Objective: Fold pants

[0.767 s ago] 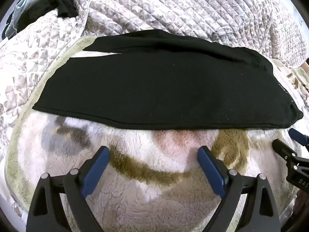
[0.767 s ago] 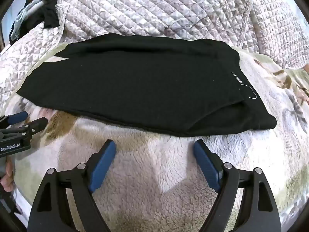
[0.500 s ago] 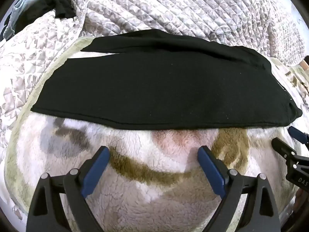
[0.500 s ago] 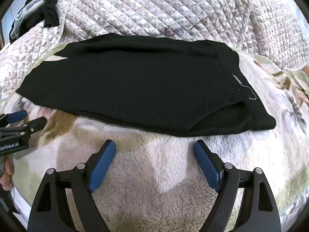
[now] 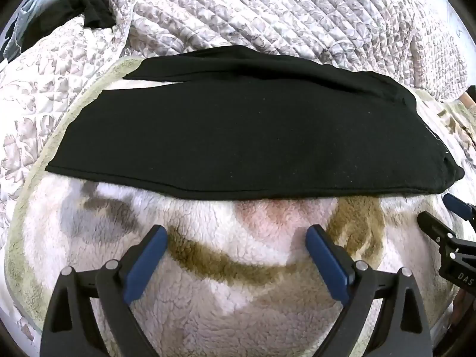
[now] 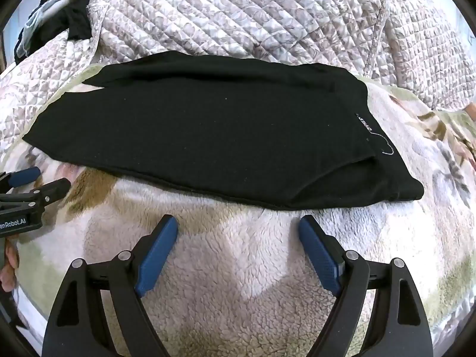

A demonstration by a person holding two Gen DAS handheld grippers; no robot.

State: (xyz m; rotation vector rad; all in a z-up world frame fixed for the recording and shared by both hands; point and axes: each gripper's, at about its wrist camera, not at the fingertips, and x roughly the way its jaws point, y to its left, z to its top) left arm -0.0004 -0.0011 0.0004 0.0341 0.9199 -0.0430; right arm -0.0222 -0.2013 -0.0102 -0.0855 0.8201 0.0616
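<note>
While the black pants (image 5: 244, 136) lie flat and folded lengthwise on the fleece blanket (image 5: 238, 291), the left gripper (image 5: 236, 236) hovers just short of their near edge, jaws spread wide and empty. The right gripper (image 6: 238, 227) sits likewise before the hem, wide and holding nothing. A quilted bedspread (image 6: 253, 15) lies beyond.
</note>
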